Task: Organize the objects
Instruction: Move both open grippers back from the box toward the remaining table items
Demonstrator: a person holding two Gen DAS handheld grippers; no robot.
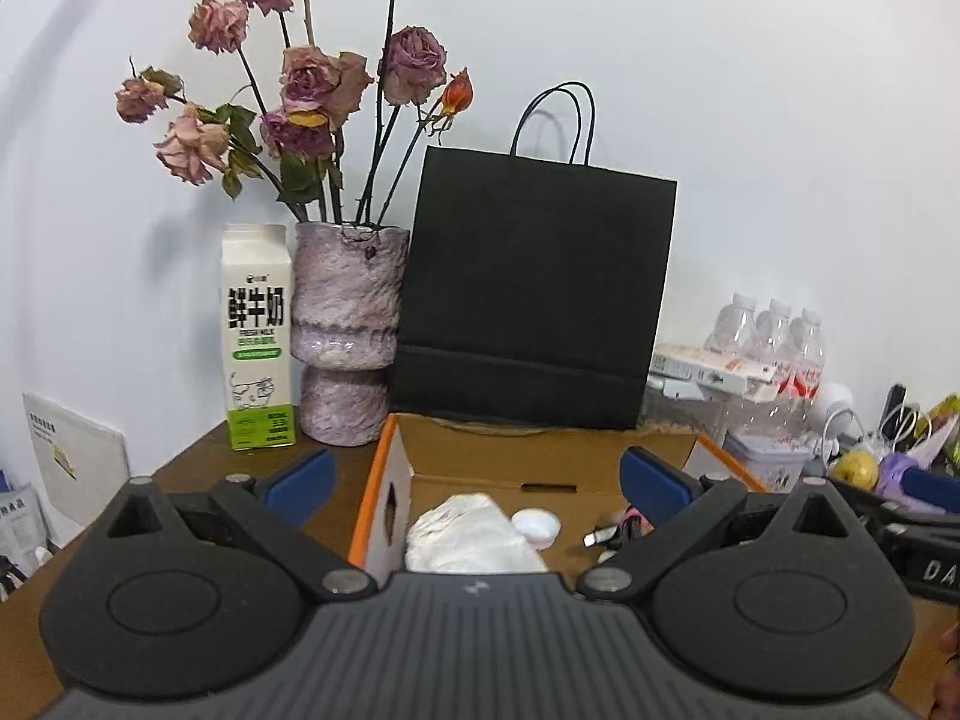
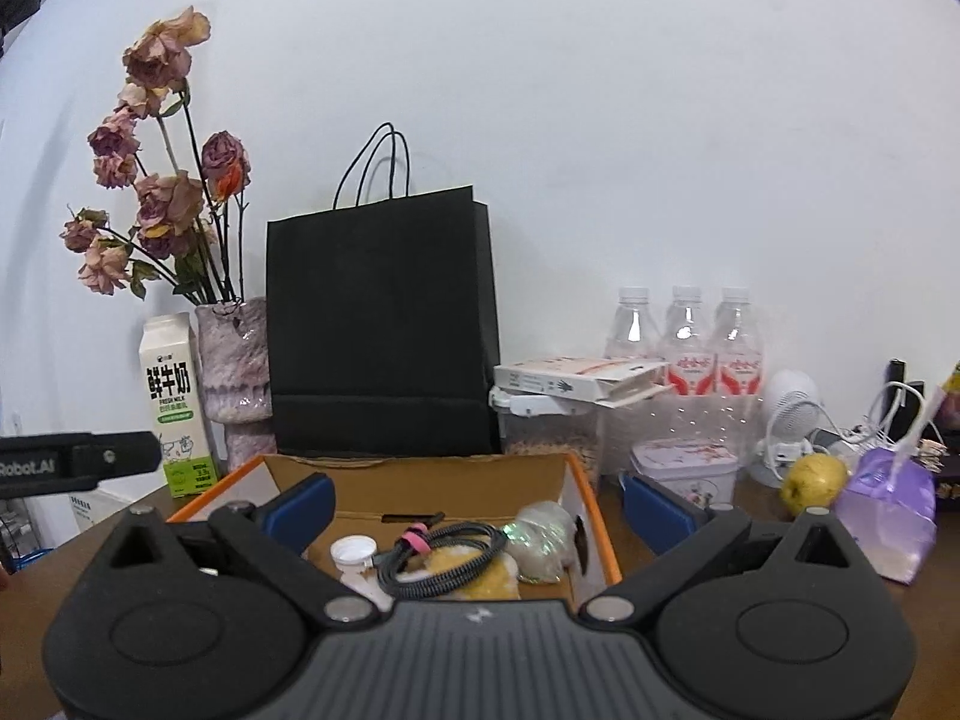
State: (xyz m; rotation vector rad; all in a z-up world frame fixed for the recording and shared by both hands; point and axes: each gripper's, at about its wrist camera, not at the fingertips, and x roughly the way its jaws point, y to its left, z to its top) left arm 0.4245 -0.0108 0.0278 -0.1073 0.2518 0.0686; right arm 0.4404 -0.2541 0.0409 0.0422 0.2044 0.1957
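Observation:
An open cardboard box with orange edges (image 1: 379, 468) (image 2: 591, 498) sits on the brown table in front of both grippers. Inside lie a white crumpled bag (image 1: 474, 534), a white cap (image 1: 536, 527) (image 2: 353, 552), a coiled grey cable with a pink tie (image 2: 444, 552), a yellow sponge-like item (image 2: 480, 579) and a clear wrapped bundle (image 2: 543, 537). My left gripper (image 1: 477, 483) hangs open above the box, nothing between its blue pads. My right gripper (image 2: 477, 501) is open too, over the box's right half. The left gripper's body (image 2: 78, 459) shows at the left of the right wrist view.
Behind the box stand a black paper bag (image 1: 534, 300) (image 2: 384, 330), a vase of dried roses (image 1: 345, 330) (image 2: 234, 372) and a milk carton (image 1: 258, 336) (image 2: 177, 408). To the right: three water bottles (image 2: 684, 342), a flat carton (image 2: 576, 378), a tin (image 2: 684, 468), an apple (image 2: 813, 480), a purple pouch (image 2: 888, 510), a small fan (image 2: 789, 420).

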